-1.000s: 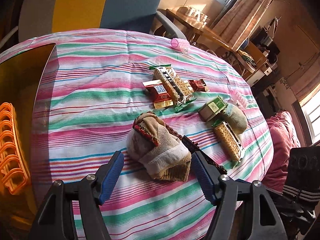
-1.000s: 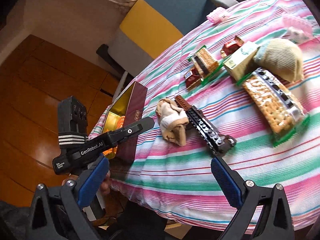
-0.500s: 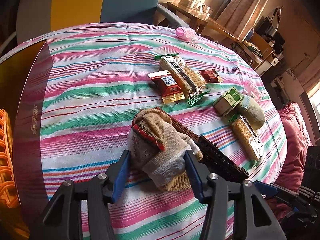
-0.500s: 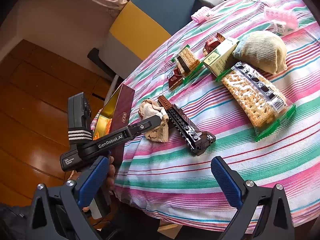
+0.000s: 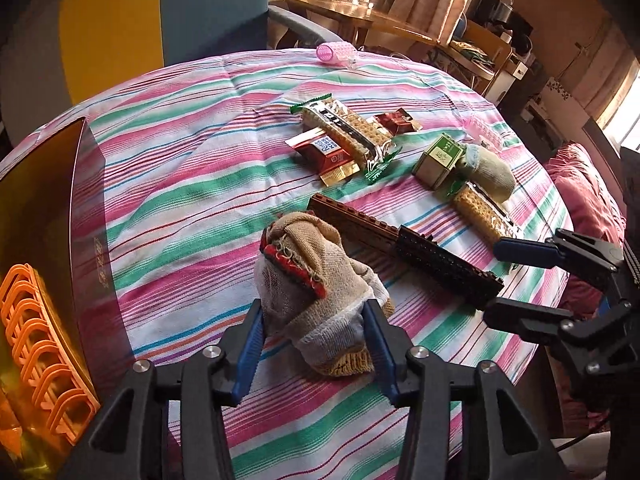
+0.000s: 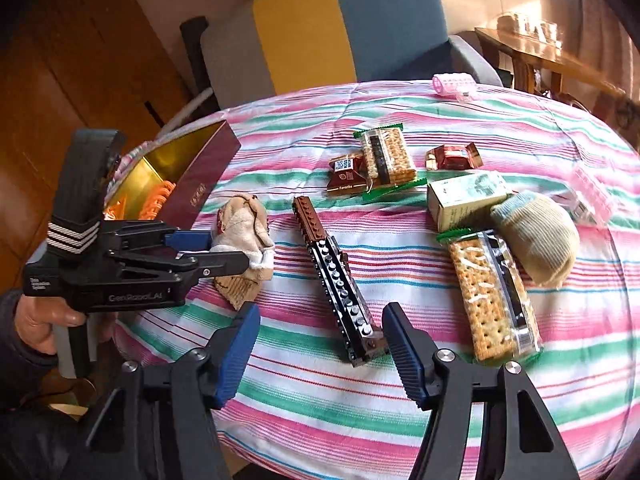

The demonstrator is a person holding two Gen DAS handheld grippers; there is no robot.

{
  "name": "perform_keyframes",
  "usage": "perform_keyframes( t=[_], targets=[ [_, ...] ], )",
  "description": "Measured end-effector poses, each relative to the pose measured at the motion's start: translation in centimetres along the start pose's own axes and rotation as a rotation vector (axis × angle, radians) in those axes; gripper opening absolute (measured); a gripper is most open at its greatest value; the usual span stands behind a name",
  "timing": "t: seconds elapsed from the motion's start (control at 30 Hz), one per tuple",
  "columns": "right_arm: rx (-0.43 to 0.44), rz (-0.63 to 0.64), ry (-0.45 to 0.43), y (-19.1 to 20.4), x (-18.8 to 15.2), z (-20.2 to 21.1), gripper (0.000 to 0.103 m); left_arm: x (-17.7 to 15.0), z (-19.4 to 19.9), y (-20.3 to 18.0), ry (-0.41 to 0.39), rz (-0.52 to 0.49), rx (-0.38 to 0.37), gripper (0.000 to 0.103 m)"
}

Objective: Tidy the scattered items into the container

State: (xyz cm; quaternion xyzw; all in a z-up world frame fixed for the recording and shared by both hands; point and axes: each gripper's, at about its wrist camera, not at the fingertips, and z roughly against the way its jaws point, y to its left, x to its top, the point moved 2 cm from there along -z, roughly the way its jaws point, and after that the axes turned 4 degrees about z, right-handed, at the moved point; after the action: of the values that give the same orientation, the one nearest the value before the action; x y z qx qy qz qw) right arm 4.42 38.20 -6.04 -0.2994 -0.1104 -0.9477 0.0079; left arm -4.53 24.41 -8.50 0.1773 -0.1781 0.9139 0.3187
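A rolled beige sock with a red band lies on the striped cloth, and my left gripper is shut on its near end. From the right wrist view the left gripper pinches that sock beside the maroon box. The box has a gold inside and holds an orange hair clip. My right gripper stands open over the near end of a brown and black brick bar. The bar's tip rests close to the right finger.
Farther back on the cloth lie a cracker pack, chocolate wrappers, a green carton, a second sock, another cracker pack and a pink roller. A blue and yellow chair stands behind the table.
My left gripper has moved in and shut on the beige sock. The right gripper has swung toward the table and narrowed over the brick bar's near end.
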Motion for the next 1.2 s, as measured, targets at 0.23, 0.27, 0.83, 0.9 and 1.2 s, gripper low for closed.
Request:
perform_keyframes(
  t=[0.23, 0.27, 0.83, 0.9, 1.2],
  targets=[
    [-0.055, 0.166, 0.107, 0.7, 2.3, -3.2, 0.062, 0.1, 0.2, 0.1, -0.014, 0.047, -0.032, 0.066],
    [-0.054, 0.177, 0.121, 0.8, 2.3, -3.6, 0.060, 0.1, 0.0, 0.1, -0.012, 0.056, -0.030, 0.066],
    [-0.107, -0.027, 0.071, -0.1, -0.1, -3.9, 0.024, -0.2, -1.4, -0.1, -0.038, 0.141, -0.036, 0.037],
    [-0.084, -0.096, 0.051, -0.5, -0.5, -3.5, 0.024, -0.5, -1.1, -0.1, -0.042, 0.139, -0.040, 0.037],
    [-0.093, -0.177, 0.029, 0.3, -1.5, -3.2, 0.023, -2.1, 0.4, -0.7, -0.068, 0.101, -0.014, 0.034]
  ],
)
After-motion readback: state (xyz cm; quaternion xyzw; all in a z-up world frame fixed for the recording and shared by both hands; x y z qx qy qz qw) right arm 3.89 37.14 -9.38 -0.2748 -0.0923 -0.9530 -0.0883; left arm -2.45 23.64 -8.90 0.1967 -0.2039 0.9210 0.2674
